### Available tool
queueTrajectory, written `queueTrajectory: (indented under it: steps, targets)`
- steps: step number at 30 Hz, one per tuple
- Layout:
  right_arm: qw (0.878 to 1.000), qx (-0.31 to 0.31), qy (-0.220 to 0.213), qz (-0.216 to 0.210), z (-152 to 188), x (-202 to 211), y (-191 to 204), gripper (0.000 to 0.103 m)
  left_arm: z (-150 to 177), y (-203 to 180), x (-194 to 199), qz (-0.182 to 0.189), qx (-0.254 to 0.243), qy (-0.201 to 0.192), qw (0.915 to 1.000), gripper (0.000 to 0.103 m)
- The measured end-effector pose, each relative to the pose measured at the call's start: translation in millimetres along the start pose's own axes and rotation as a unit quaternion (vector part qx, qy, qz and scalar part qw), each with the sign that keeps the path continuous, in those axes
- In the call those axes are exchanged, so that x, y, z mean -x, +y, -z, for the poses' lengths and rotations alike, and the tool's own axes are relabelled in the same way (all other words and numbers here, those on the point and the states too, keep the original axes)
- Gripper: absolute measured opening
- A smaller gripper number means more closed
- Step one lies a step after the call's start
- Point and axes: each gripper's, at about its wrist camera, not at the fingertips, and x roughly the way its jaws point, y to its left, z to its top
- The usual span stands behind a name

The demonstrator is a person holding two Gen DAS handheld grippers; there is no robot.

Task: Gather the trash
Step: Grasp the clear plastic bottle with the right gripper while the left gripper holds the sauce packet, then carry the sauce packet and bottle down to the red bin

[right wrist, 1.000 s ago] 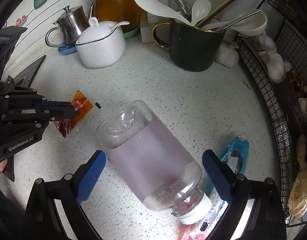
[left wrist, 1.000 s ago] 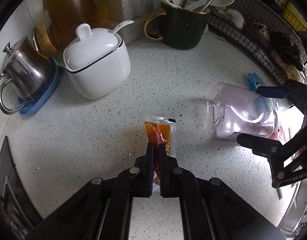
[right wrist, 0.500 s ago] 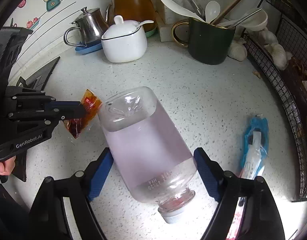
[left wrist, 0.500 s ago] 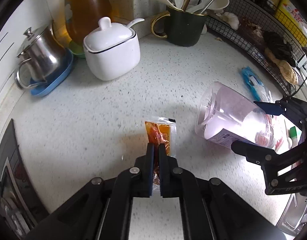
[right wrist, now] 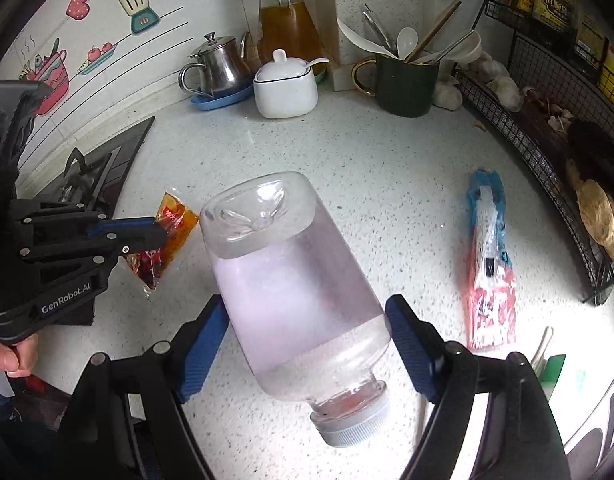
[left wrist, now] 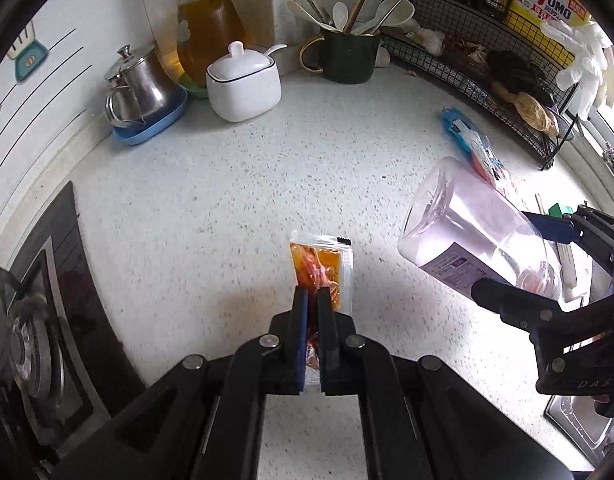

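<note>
My left gripper (left wrist: 313,300) is shut on an orange-red sauce packet (left wrist: 321,266) and holds it lifted above the speckled counter (left wrist: 247,184); the packet also shows in the right wrist view (right wrist: 167,240). My right gripper (right wrist: 307,312) is shut on a clear plastic bottle (right wrist: 295,280) with a white cap, its base pointing away from me, lifted off the counter. The bottle shows at the right of the left wrist view (left wrist: 475,240). A blue and red wrapper (right wrist: 489,264) lies flat on the counter to the right.
At the back stand a steel teapot (left wrist: 141,84) on a blue dish, an oil bottle (left wrist: 211,32), a white sugar jar (left wrist: 243,84) and a dark utensil mug (left wrist: 347,56). A wire rack (left wrist: 487,76) runs along the right. A stove (left wrist: 39,320) lies at left.
Both grippers have risen and pulled back from the counter, the left with the sauce packet, the right with the bottle, which now hangs in the air. The blue wrapper lies uncovered.
</note>
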Motion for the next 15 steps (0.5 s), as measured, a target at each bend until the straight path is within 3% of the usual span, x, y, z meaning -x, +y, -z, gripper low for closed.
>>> queueTrajectory:
  steps: [6, 15]
  targets:
    - [1.0, 0.005, 0.001, -0.019, 35, 22, 19, 0.078, 44, -13, 28, -0.015, 0.015, -0.006, 0.9998, 0.003]
    - [1.0, 0.004, 0.001, -0.016, 71, 43, 49, 0.078, 103, -13, 53, -0.015, 0.027, -0.001, 0.9995, 0.003]
